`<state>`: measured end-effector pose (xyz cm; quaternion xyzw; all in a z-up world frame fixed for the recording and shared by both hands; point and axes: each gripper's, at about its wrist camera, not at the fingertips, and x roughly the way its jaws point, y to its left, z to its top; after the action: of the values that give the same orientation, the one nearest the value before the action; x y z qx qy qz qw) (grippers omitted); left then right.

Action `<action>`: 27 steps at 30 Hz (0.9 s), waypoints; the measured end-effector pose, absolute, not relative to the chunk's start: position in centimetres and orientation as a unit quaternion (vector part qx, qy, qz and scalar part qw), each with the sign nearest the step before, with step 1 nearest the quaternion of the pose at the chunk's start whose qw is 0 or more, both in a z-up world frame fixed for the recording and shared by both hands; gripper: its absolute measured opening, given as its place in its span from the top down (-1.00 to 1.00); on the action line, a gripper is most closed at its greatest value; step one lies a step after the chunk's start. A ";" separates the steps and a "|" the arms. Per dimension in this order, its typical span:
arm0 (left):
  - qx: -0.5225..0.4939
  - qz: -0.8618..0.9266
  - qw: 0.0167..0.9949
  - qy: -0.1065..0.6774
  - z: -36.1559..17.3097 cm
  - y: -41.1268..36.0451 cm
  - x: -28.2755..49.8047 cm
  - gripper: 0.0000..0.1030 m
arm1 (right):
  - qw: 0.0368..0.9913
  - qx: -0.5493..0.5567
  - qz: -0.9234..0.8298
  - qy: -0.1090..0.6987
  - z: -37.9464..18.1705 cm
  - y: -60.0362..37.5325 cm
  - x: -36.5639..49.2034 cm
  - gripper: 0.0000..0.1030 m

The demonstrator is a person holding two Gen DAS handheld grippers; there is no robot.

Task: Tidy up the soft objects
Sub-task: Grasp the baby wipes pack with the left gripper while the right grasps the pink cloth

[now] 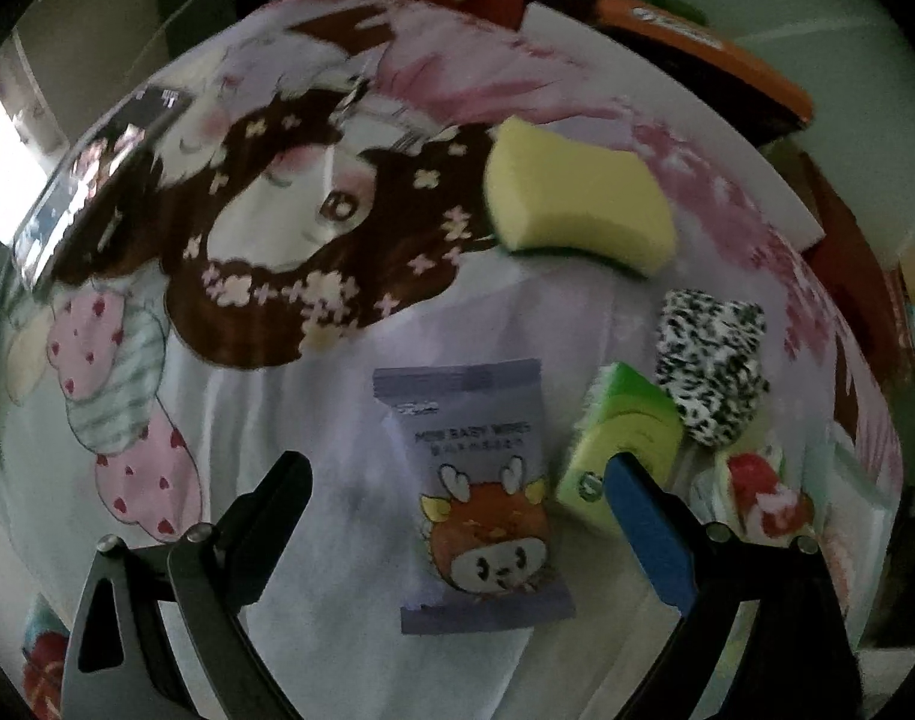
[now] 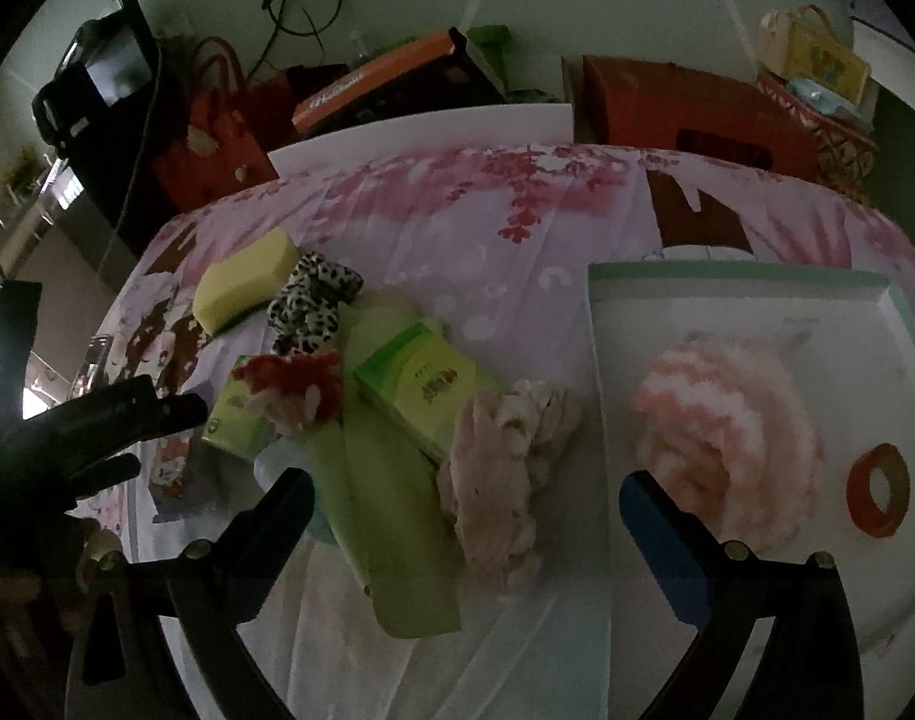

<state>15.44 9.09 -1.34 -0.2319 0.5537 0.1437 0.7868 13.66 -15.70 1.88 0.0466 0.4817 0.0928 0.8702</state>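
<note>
The left gripper (image 1: pixel 457 504) hangs with jaws spread wide and empty over the wipes pack (image 1: pixel 484 498), flat on the tabletop (image 1: pixel 313 528) beside the green tissue pack (image 1: pixel 622 438); light, slick film, probably best pinched across its narrow width. The right gripper (image 2: pixel 466 516), also agape and empty, faces the limp pale cloth (image 2: pixel 505 468); the pink towel (image 2: pixel 724 450) lies in the tray (image 2: pixel 739 279) at right.

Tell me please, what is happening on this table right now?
A person is sorting soft things with two handheld grippers. Both are open and hold nothing. The left gripper hovers over a purple wipes packet. The right gripper hangs near a crumpled pale cloth. A white tray already holds a pink rolled towel and a red tape ring.
</note>
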 end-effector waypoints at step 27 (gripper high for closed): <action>-0.249 0.125 0.792 0.543 -2.6 8.0 17.3 0.14 | 0.834 0.049 0.092 0.542 -1.8 -15.5 14.5 0.52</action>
<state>17.32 8.01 -2.64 -0.2491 0.5434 0.1247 0.7919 14.50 -15.53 -1.77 0.0485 0.5419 0.0923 0.8339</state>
